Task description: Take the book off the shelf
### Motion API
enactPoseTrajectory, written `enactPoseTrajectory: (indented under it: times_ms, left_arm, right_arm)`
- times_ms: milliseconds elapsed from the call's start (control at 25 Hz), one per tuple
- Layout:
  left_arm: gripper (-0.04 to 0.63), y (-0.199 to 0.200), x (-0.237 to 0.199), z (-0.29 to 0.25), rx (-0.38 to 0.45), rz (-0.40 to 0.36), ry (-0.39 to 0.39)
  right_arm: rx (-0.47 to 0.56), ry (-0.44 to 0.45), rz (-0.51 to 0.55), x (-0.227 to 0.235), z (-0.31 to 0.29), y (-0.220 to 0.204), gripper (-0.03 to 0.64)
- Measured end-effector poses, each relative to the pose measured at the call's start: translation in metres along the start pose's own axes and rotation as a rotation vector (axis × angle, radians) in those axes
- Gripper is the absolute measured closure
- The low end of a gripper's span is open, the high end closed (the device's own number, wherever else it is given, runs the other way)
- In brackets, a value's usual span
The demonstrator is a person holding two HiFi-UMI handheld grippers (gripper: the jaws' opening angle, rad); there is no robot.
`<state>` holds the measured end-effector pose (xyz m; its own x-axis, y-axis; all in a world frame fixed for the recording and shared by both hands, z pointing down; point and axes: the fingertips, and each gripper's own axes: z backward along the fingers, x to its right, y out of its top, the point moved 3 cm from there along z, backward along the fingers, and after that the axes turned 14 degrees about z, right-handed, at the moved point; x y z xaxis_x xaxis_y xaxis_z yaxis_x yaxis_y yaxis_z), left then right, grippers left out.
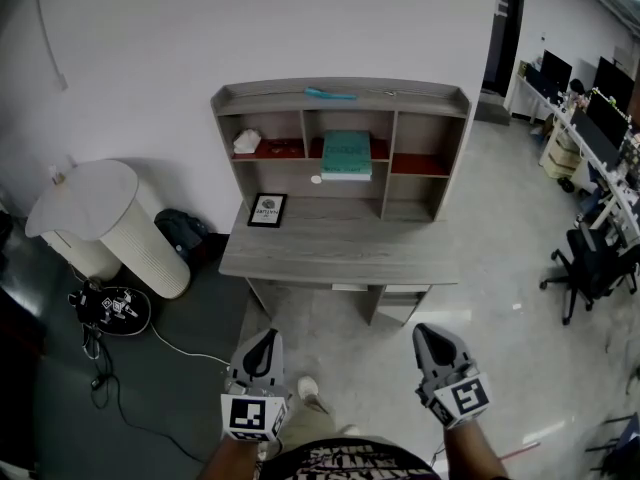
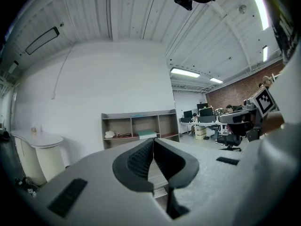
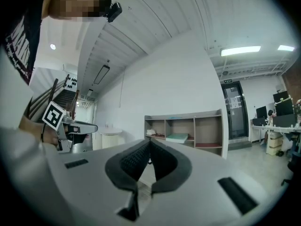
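While both tools sit low in the head view, short of the table and well apart from it, the left tool and the right tool point toward the shelf that stands along the rear of the table. The book, teal in colour, lies flat in the middle compartment of the shelf. A crumpled white item occupies the left compartment, and a thin teal item lies on the top board. A small framed picture rests on the table below the left compartment. A white bin stands on the floor to the left of the table, and an office chair stands far to the right. In the left gripper view, the jaws of the left tool are closed, the pads meeting at the tips with nothing between them. The book shows beyond the tips, in the middle compartment of the shelf. The right tool appears at the right edge. In the right gripper view, the jaws of the right tool are likewise closed and empty. The book lies in the shelf, right of the tips. The left tool appears at the left.
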<state>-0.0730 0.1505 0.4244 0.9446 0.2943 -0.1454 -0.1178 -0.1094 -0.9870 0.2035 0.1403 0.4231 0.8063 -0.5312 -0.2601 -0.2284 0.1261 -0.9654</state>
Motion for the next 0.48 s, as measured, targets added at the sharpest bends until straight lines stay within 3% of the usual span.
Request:
enactPoseTrajectory:
  times_ms: [480]
  left_arm:
    - [0.588, -0.001, -0.017, -0.073, -0.019, -0.007, -0.082]
  right_arm:
    - [-0.033, -0.047, -0.013, 0.028, -0.053, -0.015, 0.612]
